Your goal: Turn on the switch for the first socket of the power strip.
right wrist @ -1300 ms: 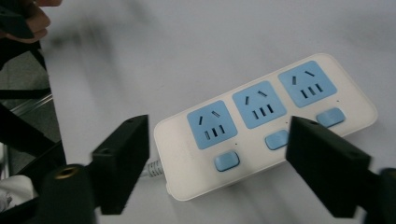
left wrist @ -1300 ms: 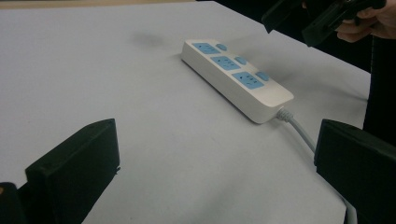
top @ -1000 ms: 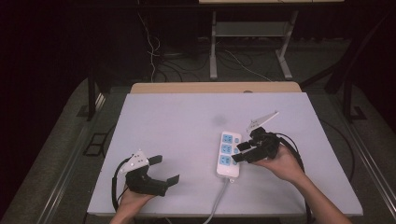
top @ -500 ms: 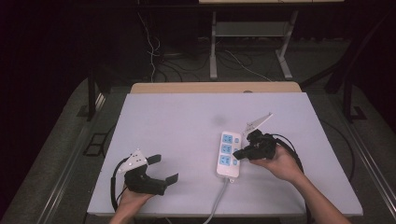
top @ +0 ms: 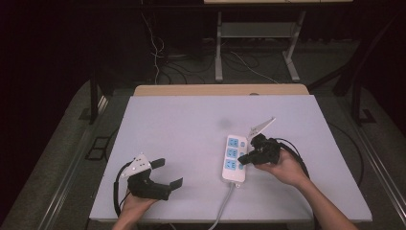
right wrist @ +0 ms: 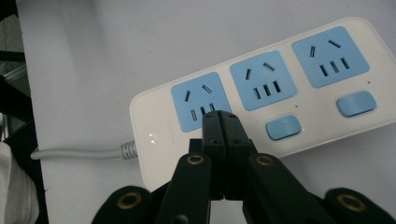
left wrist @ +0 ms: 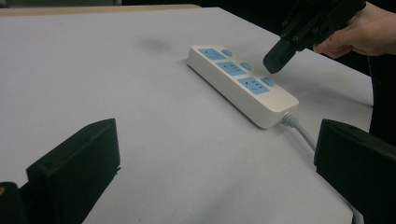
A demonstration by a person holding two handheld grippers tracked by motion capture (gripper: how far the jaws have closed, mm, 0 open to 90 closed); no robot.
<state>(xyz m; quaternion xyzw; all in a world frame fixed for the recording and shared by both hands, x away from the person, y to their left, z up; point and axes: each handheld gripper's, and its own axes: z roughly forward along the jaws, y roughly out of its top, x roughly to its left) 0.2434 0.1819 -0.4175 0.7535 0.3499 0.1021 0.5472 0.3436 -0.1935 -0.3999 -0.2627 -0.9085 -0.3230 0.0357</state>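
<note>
While jaws press together, right gripper (right wrist: 219, 119) tips the power strip (right wrist: 261, 88) — nearest socket's edge

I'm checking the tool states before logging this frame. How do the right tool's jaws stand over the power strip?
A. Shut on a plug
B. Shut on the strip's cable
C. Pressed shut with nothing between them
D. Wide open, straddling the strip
C: in the right gripper view the right tool's jaws meet flush with nothing between them, their tips over the power strip by the outlet at its cable end.
</note>
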